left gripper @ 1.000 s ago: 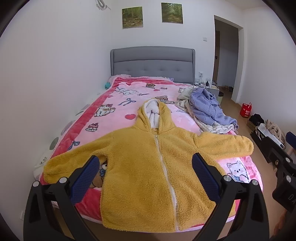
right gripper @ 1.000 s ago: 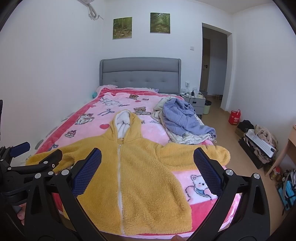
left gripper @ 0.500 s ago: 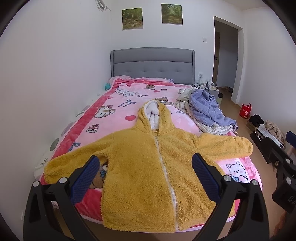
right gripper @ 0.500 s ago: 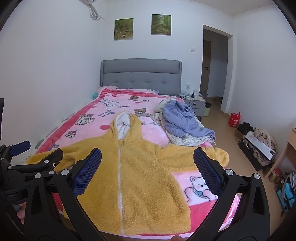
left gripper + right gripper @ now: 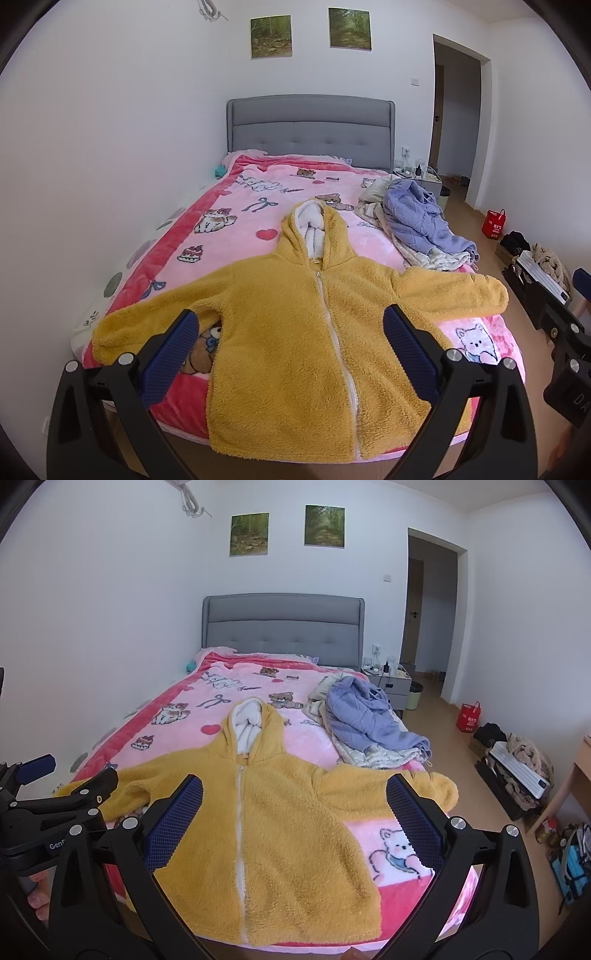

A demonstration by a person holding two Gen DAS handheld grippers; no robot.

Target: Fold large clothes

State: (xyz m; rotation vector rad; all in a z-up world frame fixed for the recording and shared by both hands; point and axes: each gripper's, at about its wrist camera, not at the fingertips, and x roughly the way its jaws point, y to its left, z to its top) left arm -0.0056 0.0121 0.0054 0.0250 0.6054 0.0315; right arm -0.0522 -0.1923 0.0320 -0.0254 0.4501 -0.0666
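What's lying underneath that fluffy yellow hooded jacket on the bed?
The yellow jacket lies flat on a pink cartoon blanket. A teddy-bear print peeks out beneath its sleeve. Whatever else is printed under the jacket's body is covered.

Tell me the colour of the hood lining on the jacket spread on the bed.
White, inside the hood of the mustard-yellow fleece jacket; clearest in the left wrist view.

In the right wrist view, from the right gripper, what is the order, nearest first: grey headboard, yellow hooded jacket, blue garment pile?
1. Yellow hooded jacket, just ahead at the bed's foot.
2. Blue garment pile, farther up, right side.
3. Grey headboard, at the far wall.
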